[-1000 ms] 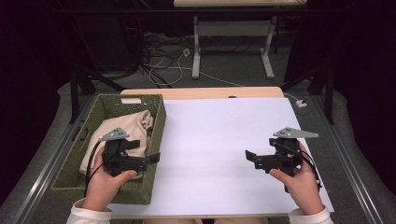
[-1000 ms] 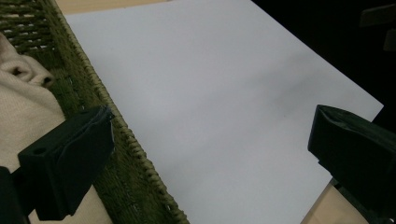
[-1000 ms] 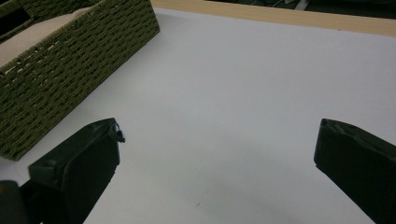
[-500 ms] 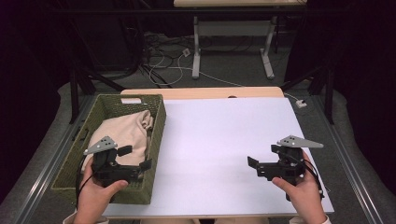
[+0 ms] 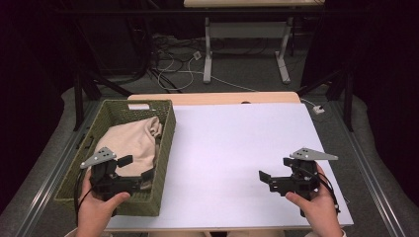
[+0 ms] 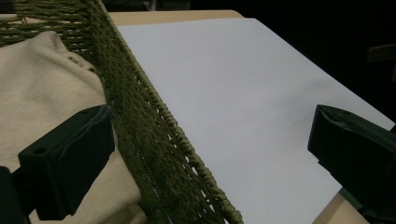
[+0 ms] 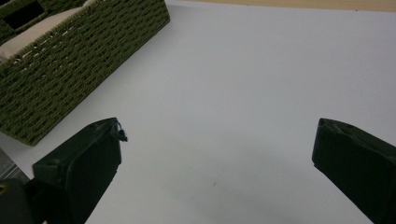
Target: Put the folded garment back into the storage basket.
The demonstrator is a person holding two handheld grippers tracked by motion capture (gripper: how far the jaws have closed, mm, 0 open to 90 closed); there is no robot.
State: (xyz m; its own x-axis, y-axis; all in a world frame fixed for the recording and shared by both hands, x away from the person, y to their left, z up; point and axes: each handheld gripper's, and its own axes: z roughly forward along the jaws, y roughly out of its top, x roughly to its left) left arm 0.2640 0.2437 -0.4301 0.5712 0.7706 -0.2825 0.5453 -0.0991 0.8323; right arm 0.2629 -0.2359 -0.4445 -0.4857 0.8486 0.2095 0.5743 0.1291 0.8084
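White rectangular table top (image 5: 232,148): largest surface, with a light wooden strip showing at its far edge. Bare across its middle and right.

Olive-green woven rectangular basket (image 5: 165,143): stands on the left part of the table, long axis running near to far, slightly splayed so the near end sits further left. A cut-out handle slot shows in its far end wall. The right long wall lies along the white surface; in the left gripper view this wall (image 6: 154,154) runs diagonally between the two jaws.

Beige crumpled knit cloth (image 5: 131,143): lies inside the basket, filling most of the floor from about the middle to the near end, its bulk following the basket's long axis; a bunched fold rises toward the far right corner. It stays below the rim. In the left gripper view the cloth (image 6: 42,93) sits just beside the inner jaw.

Left gripper (image 5: 133,170): black, held over the near end of the basket, pointing right. Jaws spread wide apart, one above the cloth inside the basket, the other out over the table; nothing pinched between them. Whether the inner jaw touches the cloth cannot be told.

Right gripper (image 5: 267,178): black, held over the near right of the table, pointing left toward the basket, well apart from it. Jaws spread wide, nothing between them but bare table.
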